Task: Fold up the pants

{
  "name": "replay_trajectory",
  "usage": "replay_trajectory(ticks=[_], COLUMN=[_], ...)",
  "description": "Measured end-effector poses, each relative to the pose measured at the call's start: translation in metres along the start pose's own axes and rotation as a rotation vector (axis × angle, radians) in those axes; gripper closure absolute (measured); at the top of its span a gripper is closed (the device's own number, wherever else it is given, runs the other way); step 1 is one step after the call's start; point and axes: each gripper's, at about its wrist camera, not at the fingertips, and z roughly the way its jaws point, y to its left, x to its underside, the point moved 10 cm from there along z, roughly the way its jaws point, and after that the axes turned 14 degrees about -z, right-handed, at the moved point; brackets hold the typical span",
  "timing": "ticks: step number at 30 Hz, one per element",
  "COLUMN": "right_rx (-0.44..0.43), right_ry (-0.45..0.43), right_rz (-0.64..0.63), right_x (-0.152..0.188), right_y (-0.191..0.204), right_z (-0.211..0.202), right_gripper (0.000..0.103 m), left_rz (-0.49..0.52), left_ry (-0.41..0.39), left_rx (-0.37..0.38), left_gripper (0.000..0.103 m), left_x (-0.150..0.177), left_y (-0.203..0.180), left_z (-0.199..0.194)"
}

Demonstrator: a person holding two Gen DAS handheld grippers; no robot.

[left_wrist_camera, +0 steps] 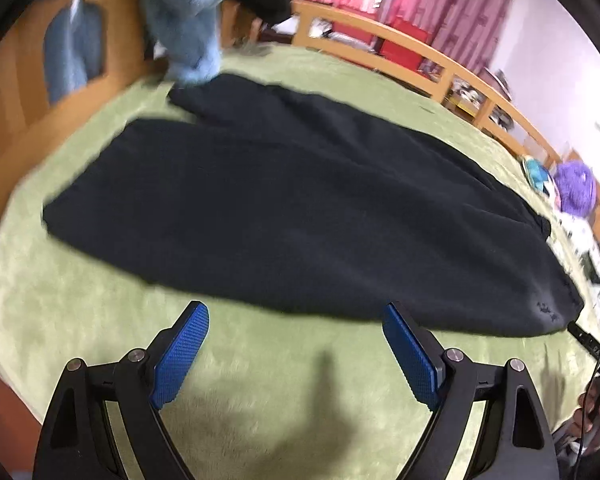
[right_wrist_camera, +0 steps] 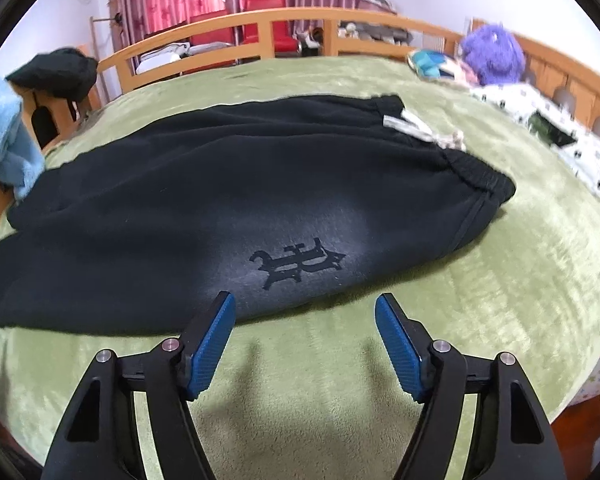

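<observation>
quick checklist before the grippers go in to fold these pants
1. Left gripper open and holding nothing: ok.
2. Right gripper open and holding nothing: ok.
3. Black pants spread on the green blanket, legs laid together: ok.
4. Waistband in view of the right wrist camera: ok.
5. Leg cuffs free of the blue towel: cannot tell, the towel sits right at that end.
6. Left wrist view sharp enough to aim: not ok, it is blurred.

The pants (right_wrist_camera: 220,200) lie flat on the bed (right_wrist_camera: 500,280), just ahead of both grippers.
</observation>
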Motion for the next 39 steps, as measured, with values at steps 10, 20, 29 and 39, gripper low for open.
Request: replay_trajectory(ticks=[10, 20, 29, 39], right_rx=[-0.058, -0.146, -0.125, -0.178], right_ry=[0.062, 0.065, 0.072, -0.034], right_rz=[0.232, 0.34, 0.376, 0.349], right_x=[0.008, 0.001, -0.018, -0.037], right_y=[-0.061, -0.071, -0.078, -0.077], right_z=[0.034, 0.072, 0.104, 0.047], right_gripper=[0.031, 0.03, 0.077, 0.09], left_rz=[-0.238, -0.335, -0.367, -0.286], left_ry=[0.037, 0.006, -0.019, -0.102], left_rx=[0.023, -0.009, -0.089, -0.015], left_gripper=[0.015, 0.028, 0.09, 0.094], left_x=[-0.015, -0.042, -0.07, -0.096], left_y=[0.049, 0.056, 0.067, 0.057], left_z=[0.03, 0.067, 0.074, 0.01])
